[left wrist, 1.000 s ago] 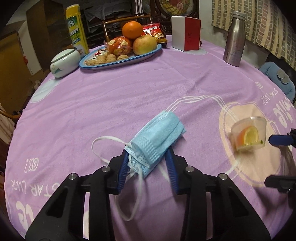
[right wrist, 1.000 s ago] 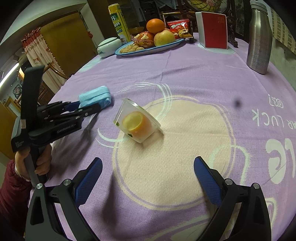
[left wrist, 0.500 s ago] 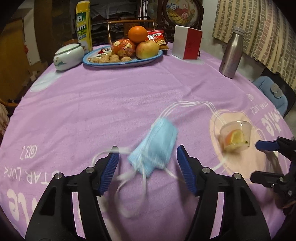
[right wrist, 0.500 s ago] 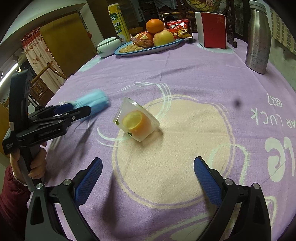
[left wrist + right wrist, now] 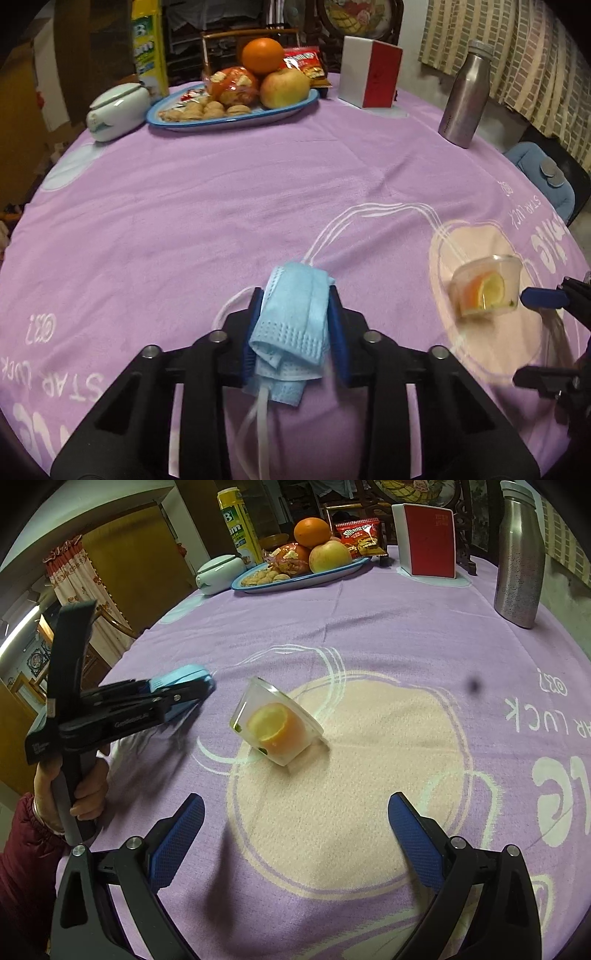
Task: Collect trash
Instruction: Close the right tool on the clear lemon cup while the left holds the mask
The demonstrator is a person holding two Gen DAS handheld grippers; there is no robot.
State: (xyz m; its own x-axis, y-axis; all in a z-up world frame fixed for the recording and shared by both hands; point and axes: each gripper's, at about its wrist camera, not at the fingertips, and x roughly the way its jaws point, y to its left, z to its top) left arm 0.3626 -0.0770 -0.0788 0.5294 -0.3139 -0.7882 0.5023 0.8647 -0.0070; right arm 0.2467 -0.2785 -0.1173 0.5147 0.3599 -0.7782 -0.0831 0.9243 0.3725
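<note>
Currently, left gripper point(image 5: 295, 325): jaws clamped on a crumpled blue face mask point(image 5: 293, 328), which sits bunched between the blue pads with its white ear loops trailing back below the jaws over the purple tablecloth point(image 5: 221, 206). Right gripper point(image 5: 295, 834): jaws wide apart, holding nothing, with a tipped clear plastic cup point(image 5: 277, 727) containing citrus slices lying on the cloth ahead of the jaws, slightly toward the left finger and apart from both pads.
</note>
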